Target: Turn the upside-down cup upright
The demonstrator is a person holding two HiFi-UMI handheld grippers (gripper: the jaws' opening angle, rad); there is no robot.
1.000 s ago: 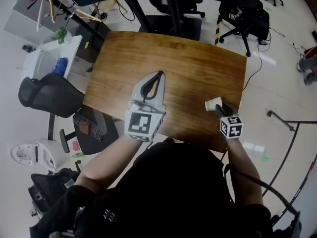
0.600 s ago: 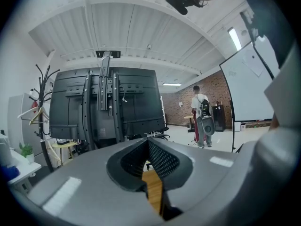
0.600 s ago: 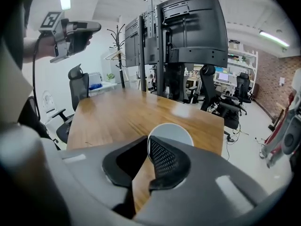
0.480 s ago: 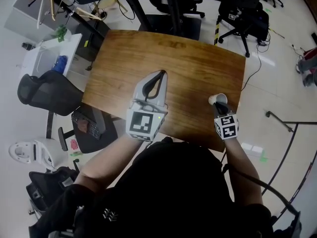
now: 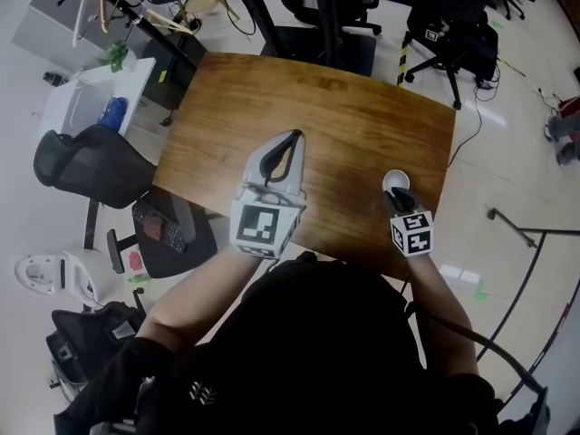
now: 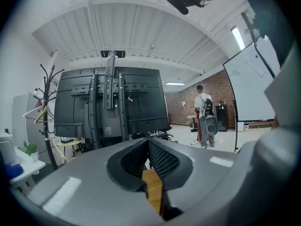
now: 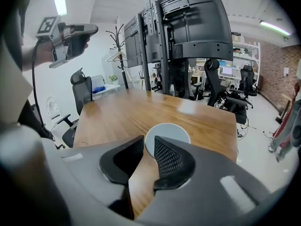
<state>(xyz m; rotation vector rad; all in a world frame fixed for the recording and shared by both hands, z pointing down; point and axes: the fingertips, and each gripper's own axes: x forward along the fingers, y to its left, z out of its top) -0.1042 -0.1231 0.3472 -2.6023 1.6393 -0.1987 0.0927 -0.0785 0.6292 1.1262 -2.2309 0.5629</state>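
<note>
A white paper cup [image 5: 396,181] stands mouth up on the wooden table [image 5: 335,116], close to its right edge. My right gripper [image 5: 392,199] points down at the cup from the near side. In the right gripper view the cup's rim [image 7: 167,133] lies just past the tips. The right gripper [image 7: 149,141] has its jaws opening a narrow gap apart, and the pads do not press the cup. My left gripper [image 5: 292,137] hovers level over the table's middle, shut on nothing. In its own view the left gripper [image 6: 147,143] has its tips together.
A black office chair [image 5: 86,172] and a white cabinet [image 5: 91,98] stand left of the table. More black chairs [image 5: 449,34] and a tall screen stand [image 7: 188,27] are beyond the far edge. A person [image 6: 204,117] stands far off in the room.
The cup went from lying tilted in the right gripper to standing mouth up on the table. The right gripper rolled and shifted slightly. The left gripper stayed still.
</note>
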